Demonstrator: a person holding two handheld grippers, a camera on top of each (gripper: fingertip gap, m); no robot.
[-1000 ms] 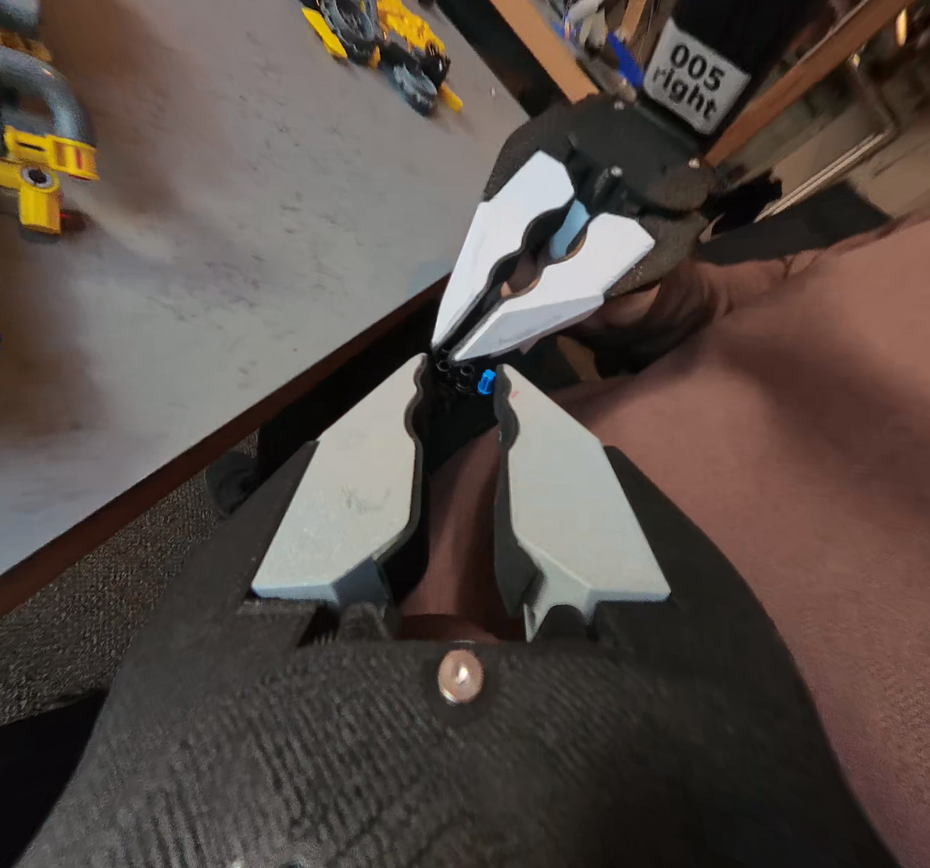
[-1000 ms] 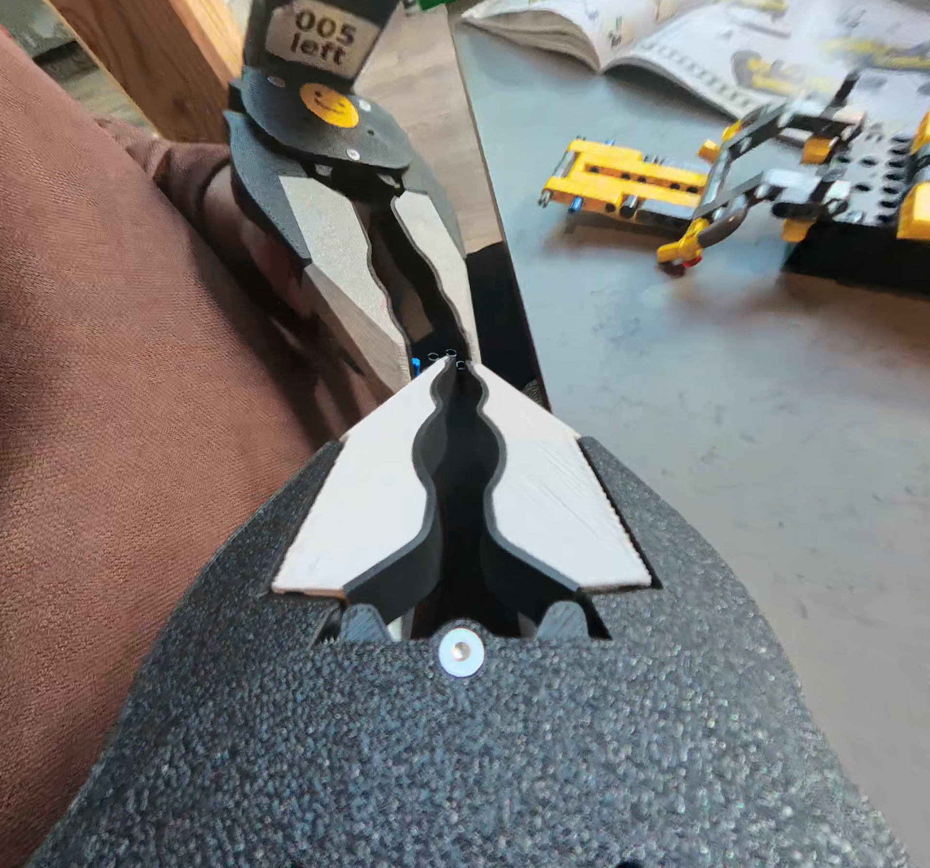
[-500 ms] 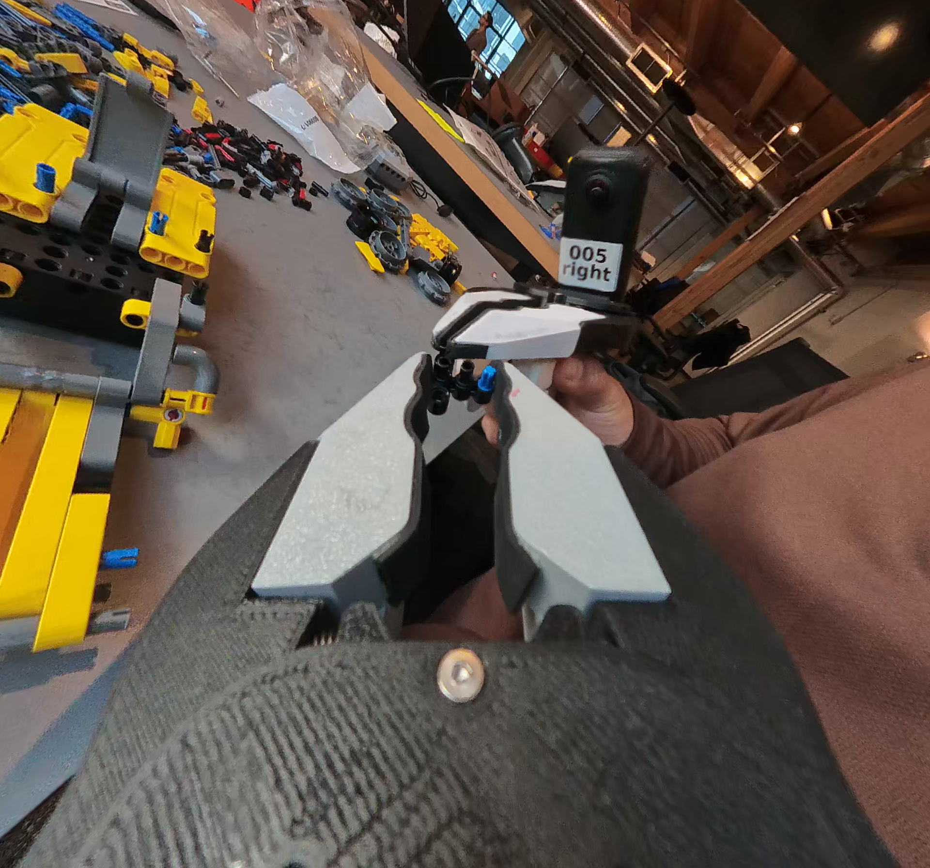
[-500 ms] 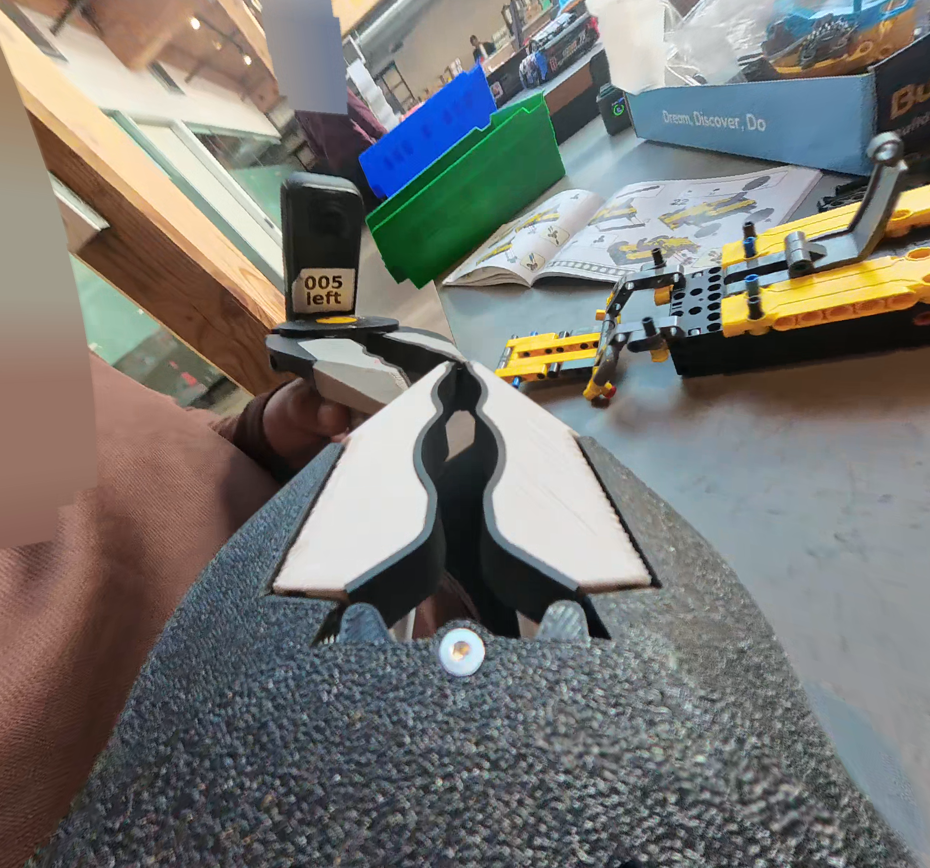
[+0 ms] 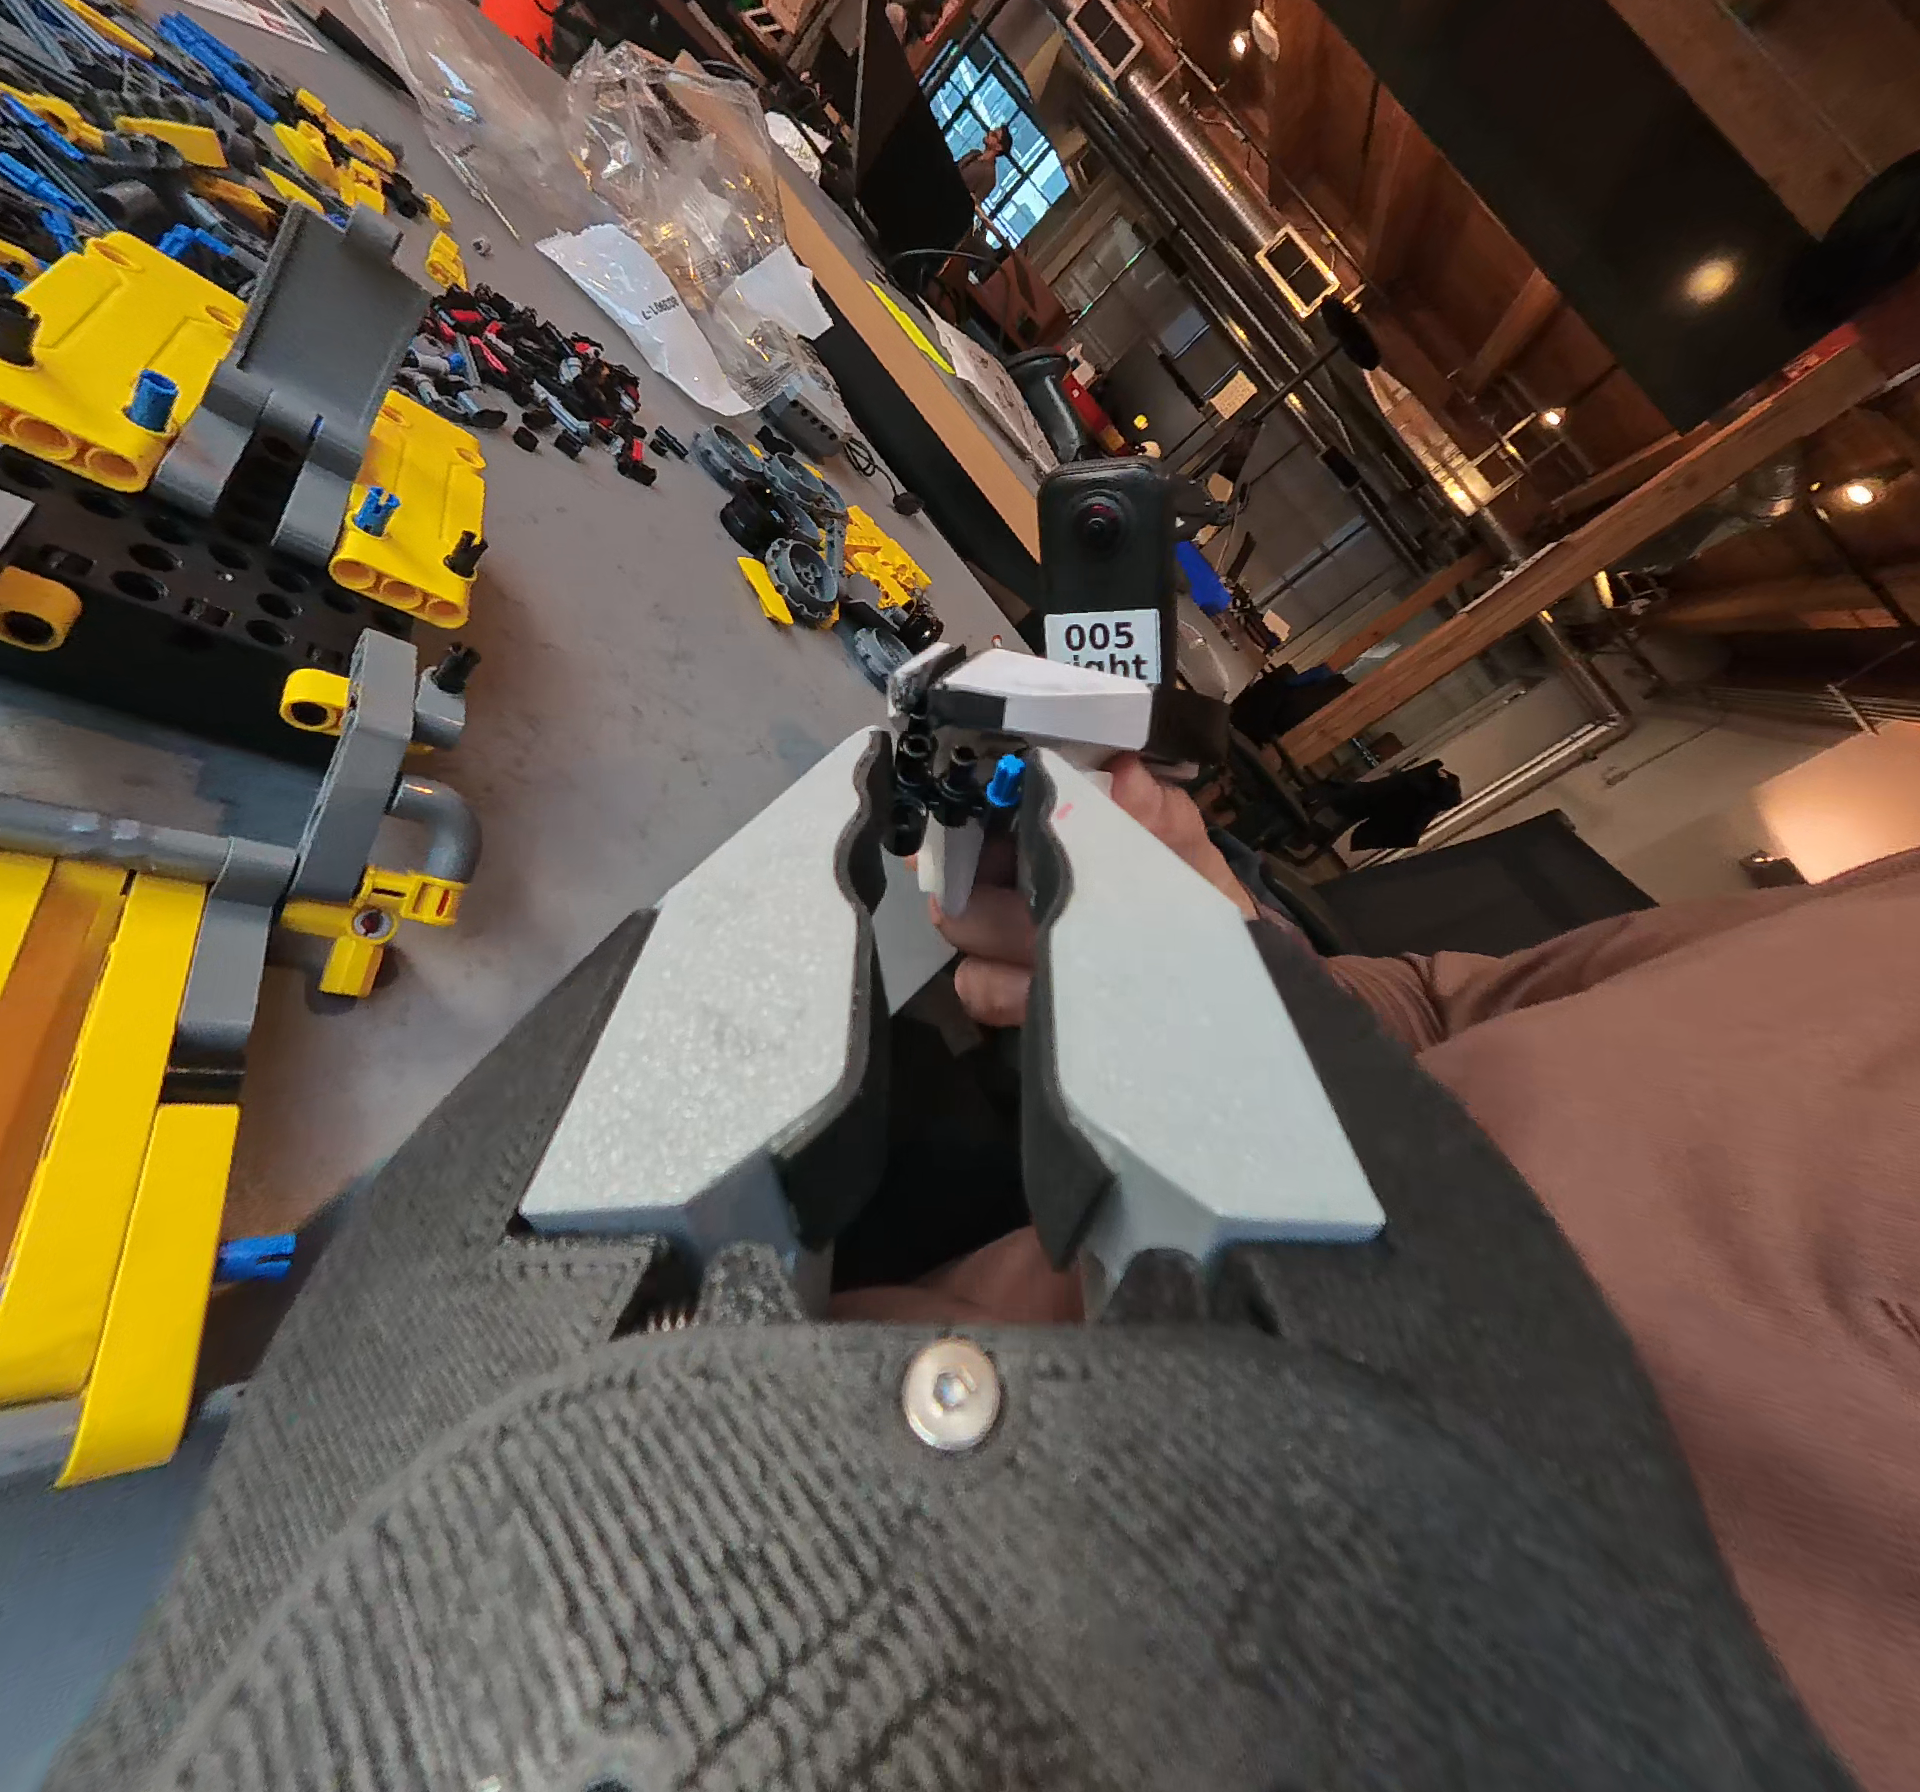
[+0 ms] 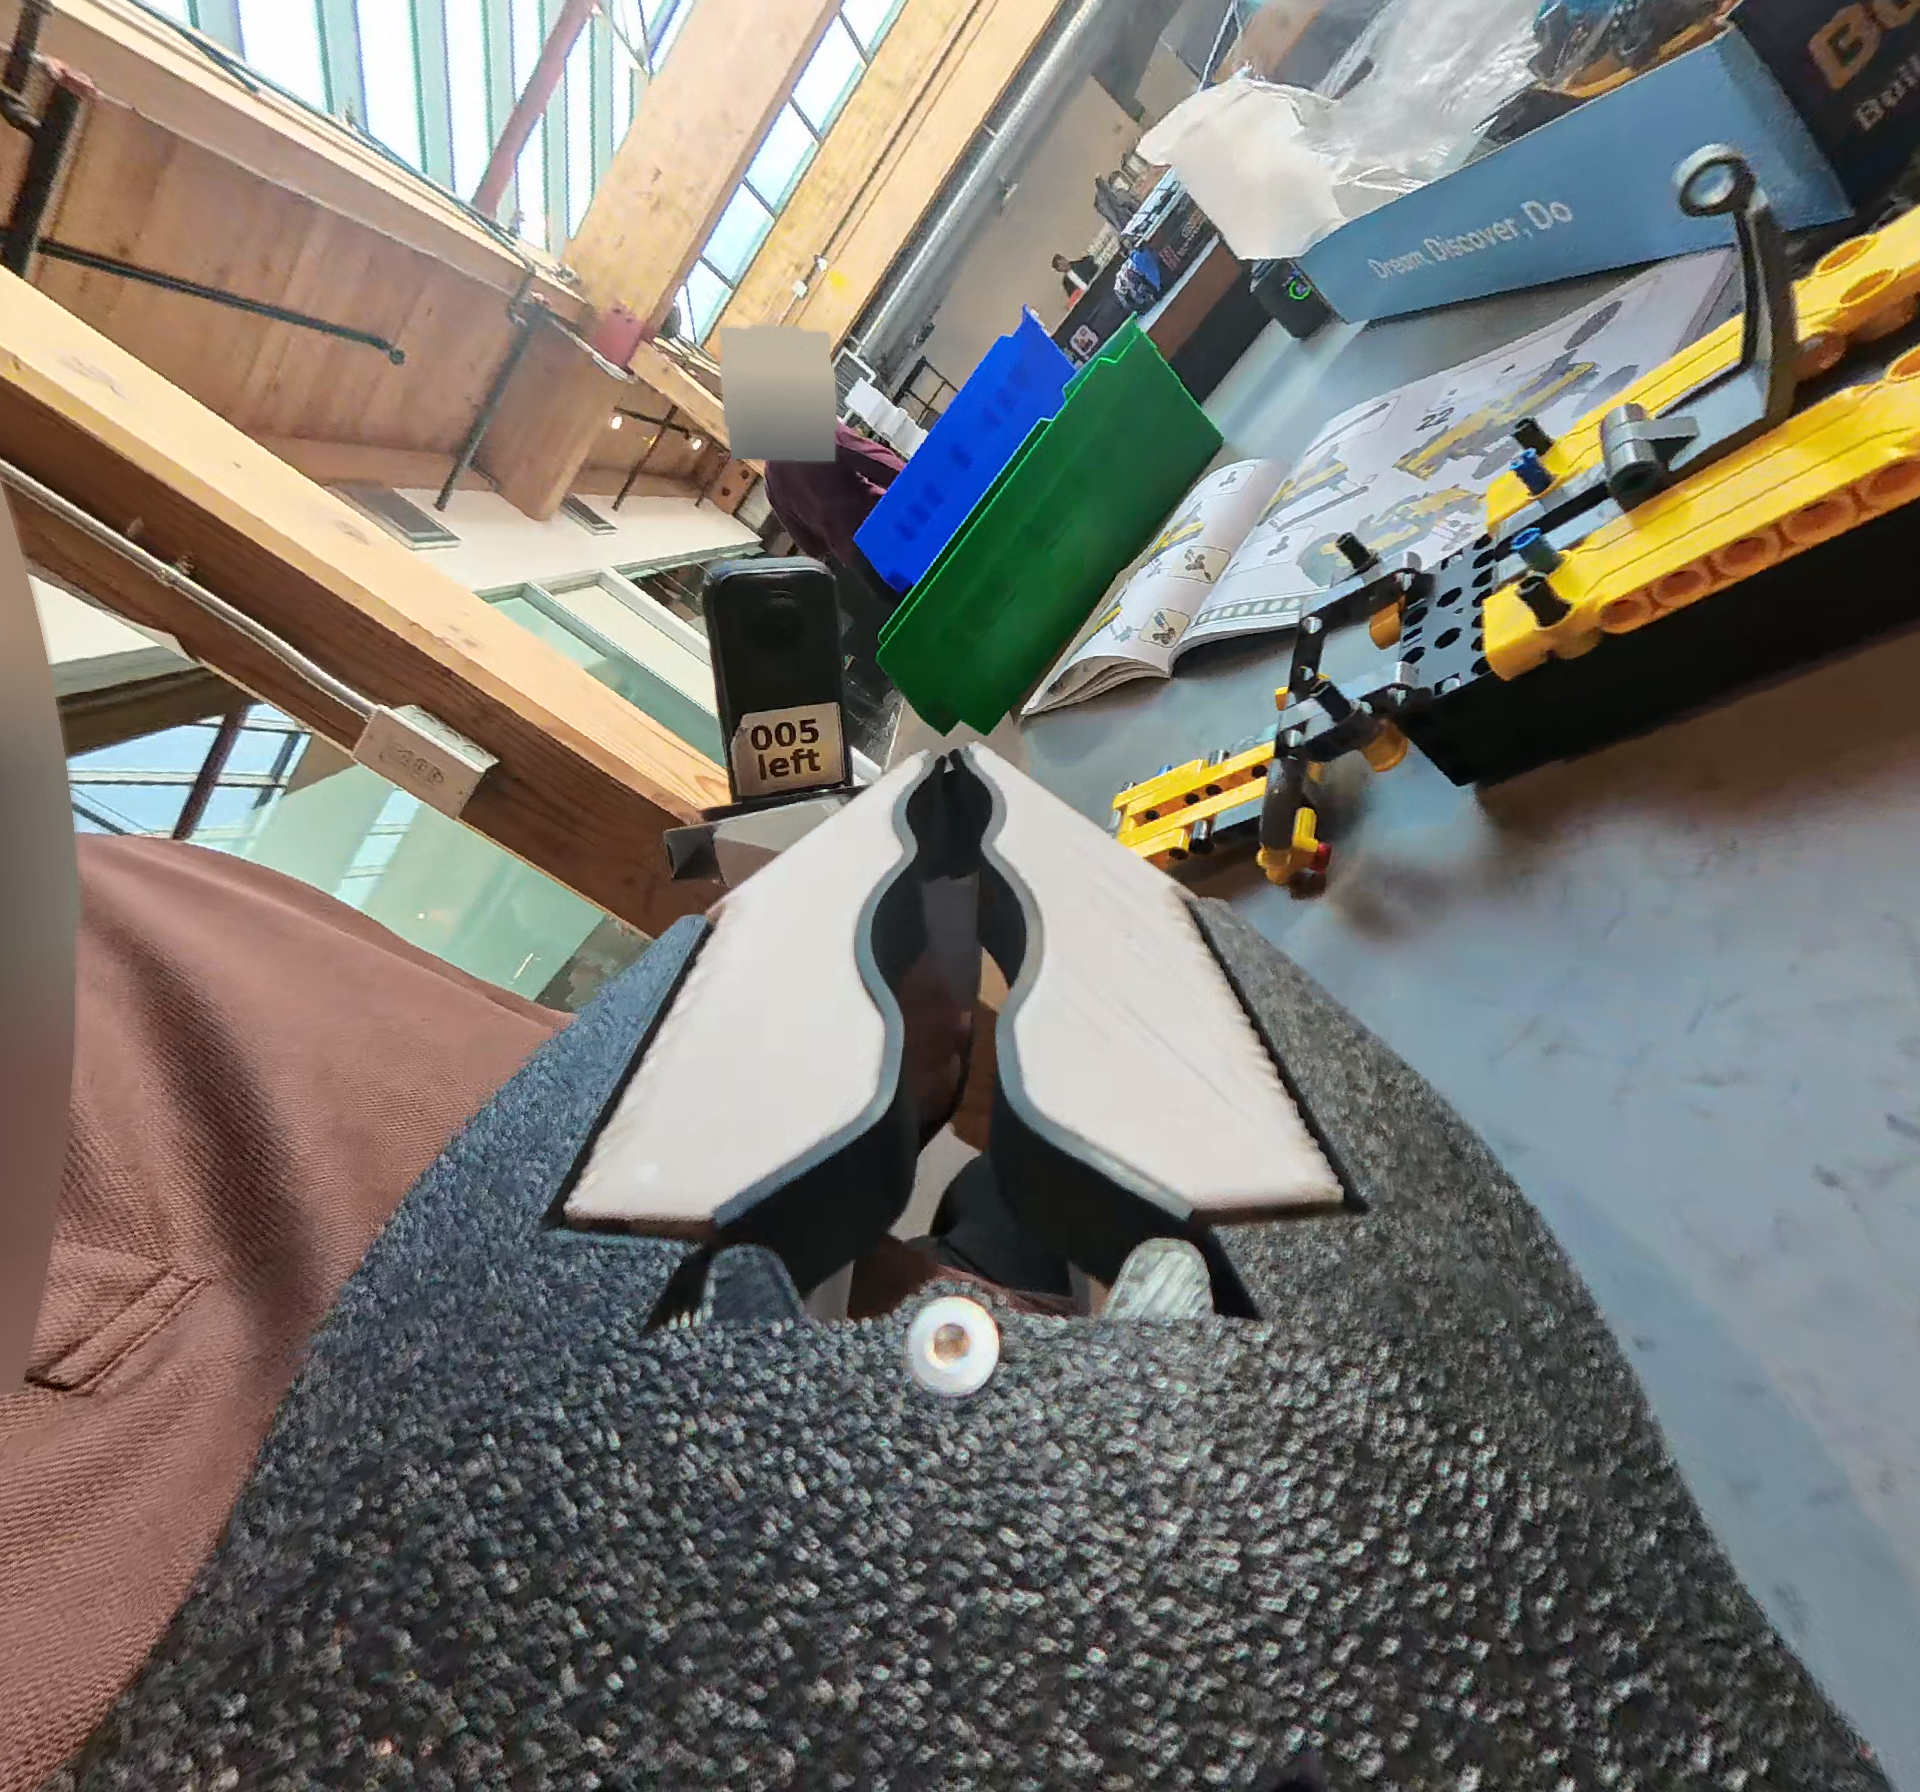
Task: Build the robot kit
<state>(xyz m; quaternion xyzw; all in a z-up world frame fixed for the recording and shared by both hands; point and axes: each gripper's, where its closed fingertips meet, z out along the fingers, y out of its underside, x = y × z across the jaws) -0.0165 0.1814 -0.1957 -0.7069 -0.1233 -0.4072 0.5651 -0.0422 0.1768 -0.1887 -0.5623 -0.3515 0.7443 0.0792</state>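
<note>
My left gripper (image 5: 951, 786) is shut on a small black brick piece (image 5: 920, 792) with a blue pin (image 5: 1004, 778) in it, held in the air beside the grey table (image 5: 644, 703). My right gripper (image 6: 954, 763) is shut and lies across the left one's tips. In the left wrist view its tips (image 5: 912, 693) touch the top of the black piece. I cannot tell whether it pinches anything. In the right wrist view the left gripper (image 6: 717, 843) shows just behind my right fingers (image 6: 831, 963). A hand (image 5: 1039, 932) holds the right gripper.
A big yellow, grey and black brick model (image 5: 208, 516) stands on the table, also in the right wrist view (image 6: 1683, 537). Loose parts (image 5: 540, 381), wheels (image 5: 800, 547) and a plastic bag (image 5: 686, 184) lie beyond. A small yellow assembly (image 6: 1205, 807), open booklet (image 6: 1299, 516), green bin (image 6: 1039, 537) and blue box (image 6: 1558, 204) show. My two grippers' fingertips are within a few centimetres of each other.
Both grippers have risen from below the table's edge to above its top. The right gripper has turned on its side across the left one's tips. The left still holds the black piece.
</note>
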